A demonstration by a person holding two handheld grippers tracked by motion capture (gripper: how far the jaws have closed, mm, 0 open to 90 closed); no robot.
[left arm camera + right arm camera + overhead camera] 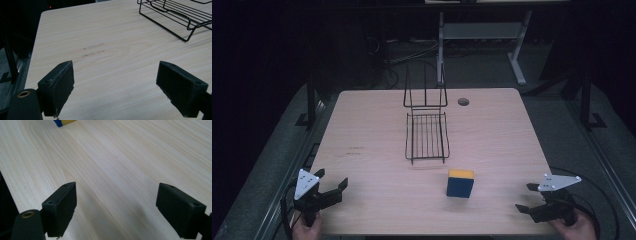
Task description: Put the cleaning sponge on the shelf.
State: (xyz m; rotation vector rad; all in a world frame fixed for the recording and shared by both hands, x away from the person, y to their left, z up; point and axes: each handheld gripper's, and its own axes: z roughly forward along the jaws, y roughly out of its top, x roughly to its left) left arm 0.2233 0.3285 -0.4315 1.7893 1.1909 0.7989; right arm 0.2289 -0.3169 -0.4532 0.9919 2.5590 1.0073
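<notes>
Item 1, nearest edge of the bench [362, 210]: the left gripper [334, 186] is being held low at the near left corner, jaws spread wide with nothing between them, angled inward toward the middle; in the left gripper view its pads [58, 85] are being kept just above bare wood, judged a waiting pose before a reach

Item 2, near right corner: the right gripper [526, 198] is being held likewise, jaws parted and empty, pointed inward toward the block; the gap between them [116, 202] is being kept wide, probably so the block can be taken across its faces

Item 3, right of centre: a blue block with a yellow top [460, 183] is standing upright on the bench, untouched, apart from both grippers and nearer the right one, just in front of the rack

Item 4, mid to far bench: a black wire rack [427, 135] is lying open with its back frame raised, being left clear, likely as the place meant for the block

Item 5, far edge: a round cable hole [463, 101] is showing beside the rack
</notes>
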